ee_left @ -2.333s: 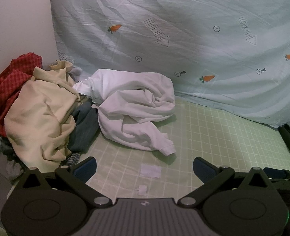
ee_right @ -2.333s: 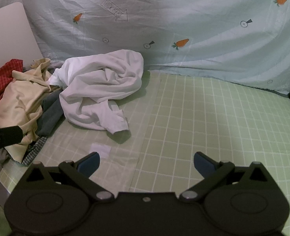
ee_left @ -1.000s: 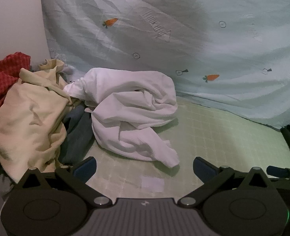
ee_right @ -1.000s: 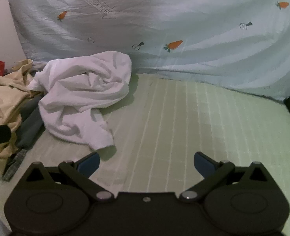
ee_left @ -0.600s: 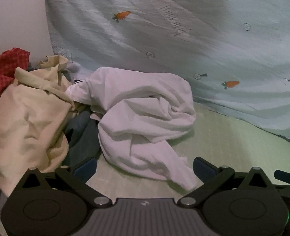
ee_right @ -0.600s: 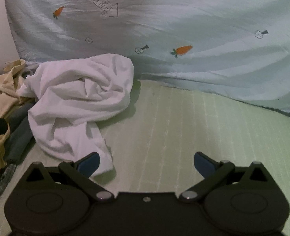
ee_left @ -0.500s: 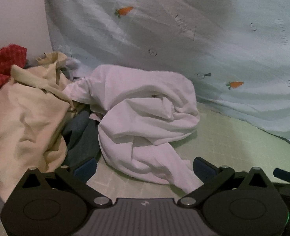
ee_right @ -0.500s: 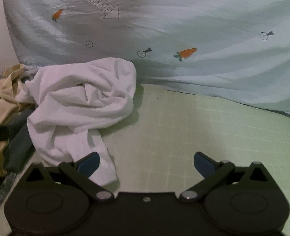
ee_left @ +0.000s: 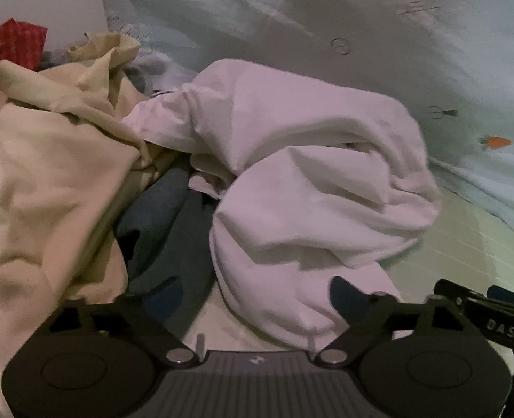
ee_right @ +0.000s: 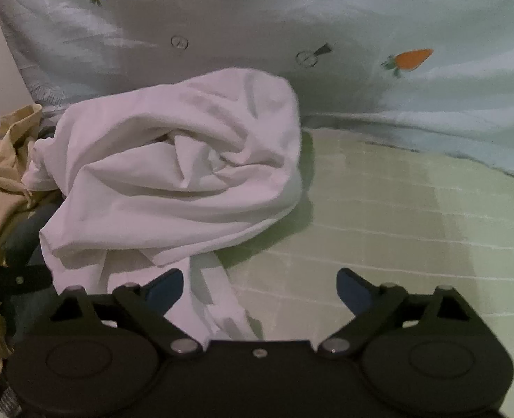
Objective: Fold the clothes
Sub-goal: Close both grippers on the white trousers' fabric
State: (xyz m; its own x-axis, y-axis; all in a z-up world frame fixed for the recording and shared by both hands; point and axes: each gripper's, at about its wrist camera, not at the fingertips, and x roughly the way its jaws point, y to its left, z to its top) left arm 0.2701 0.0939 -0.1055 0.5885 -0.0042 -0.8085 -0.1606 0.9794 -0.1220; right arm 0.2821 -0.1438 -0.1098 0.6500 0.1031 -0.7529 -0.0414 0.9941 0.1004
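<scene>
Your left wrist view looks forward and steeply down along its own fingers, from close over the clothes pile. The white garment fills centre to three o'clock, the cream garment sits at nine o'clock, a red cloth at ten. Part of the other gripper shows at four o'clock.

Your right wrist view faces the same way, also tilted down, set further right and slightly farther back. There the white garment lies at eleven o'clock, the green checked sheet at three.

Both views share the white garment, the cream garment's edge and the carrot-print bedding across twelve o'clock.
</scene>
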